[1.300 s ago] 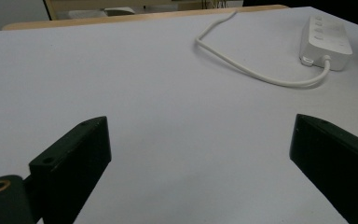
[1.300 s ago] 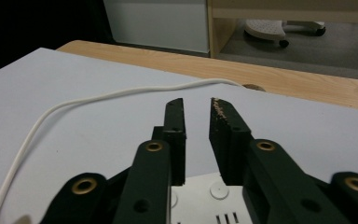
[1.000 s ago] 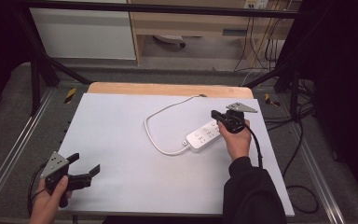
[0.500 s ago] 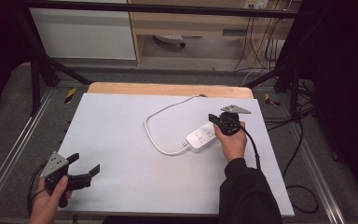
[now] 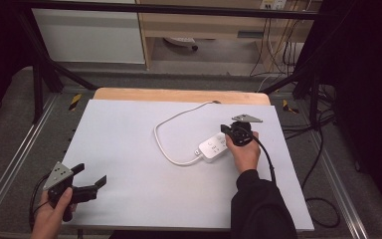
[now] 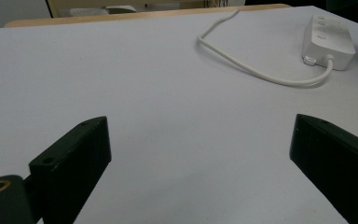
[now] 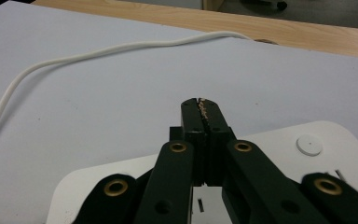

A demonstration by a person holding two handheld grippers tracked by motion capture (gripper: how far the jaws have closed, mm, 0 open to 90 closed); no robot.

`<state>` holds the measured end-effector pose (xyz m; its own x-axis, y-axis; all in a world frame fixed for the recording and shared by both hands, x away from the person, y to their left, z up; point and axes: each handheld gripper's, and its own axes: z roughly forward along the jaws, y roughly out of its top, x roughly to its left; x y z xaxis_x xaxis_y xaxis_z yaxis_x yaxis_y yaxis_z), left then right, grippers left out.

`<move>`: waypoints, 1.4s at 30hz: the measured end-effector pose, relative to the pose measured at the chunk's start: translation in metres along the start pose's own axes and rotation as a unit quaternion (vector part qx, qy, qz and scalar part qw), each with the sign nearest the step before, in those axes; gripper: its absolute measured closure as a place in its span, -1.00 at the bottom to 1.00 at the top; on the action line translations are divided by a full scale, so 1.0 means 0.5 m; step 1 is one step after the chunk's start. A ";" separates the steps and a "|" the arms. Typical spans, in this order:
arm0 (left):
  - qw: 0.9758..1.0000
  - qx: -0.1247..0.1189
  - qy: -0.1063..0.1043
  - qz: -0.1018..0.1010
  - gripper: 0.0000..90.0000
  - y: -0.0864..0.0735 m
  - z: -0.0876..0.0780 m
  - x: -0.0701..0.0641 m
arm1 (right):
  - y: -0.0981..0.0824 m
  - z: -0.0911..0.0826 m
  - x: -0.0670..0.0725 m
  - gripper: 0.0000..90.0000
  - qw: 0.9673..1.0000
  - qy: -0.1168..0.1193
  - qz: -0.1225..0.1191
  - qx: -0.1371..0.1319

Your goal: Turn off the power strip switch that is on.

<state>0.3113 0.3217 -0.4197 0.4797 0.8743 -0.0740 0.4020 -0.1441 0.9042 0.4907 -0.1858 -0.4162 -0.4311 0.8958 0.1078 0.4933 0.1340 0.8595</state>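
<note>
1. No readable text, brand or number anywhere in my views.
2. Power strip (image 5: 214, 147): white, I see no print or logo on it from above; the top in my right gripper view (image 7: 279, 154) has just a blank round button and slots, no lettering.
3. Same strip in my left gripper view (image 6: 327, 39): markings too small to read.
4. Yellow-black striped tape marks on the floor (image 5: 74, 101): a hazard pattern, no words.
5. Shelf behind the table (image 5: 248, 34): a grey tag, too blurred to read.
</note>
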 end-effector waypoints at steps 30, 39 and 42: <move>1.000 0.006 -0.001 0.000 -0.89 -0.001 0.002 -0.002 | -0.029 0.021 0.026 1.00 1.000 0.002 -0.026 0.004; 1.000 0.008 -0.002 0.001 -0.89 -0.002 0.003 -0.002 | -0.040 0.019 0.025 1.00 1.000 -0.010 -0.016 -0.001; 1.000 0.005 -0.001 0.000 -0.89 -0.001 0.002 -0.002 | -0.049 0.017 0.022 1.00 1.000 -0.010 -0.010 -0.006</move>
<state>0.3113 0.3207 -0.4206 0.4809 0.8735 -0.0752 0.4104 -0.1485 0.8997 0.4801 -0.1758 -0.4404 -0.4253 0.9015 0.0808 0.4764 0.1470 0.8669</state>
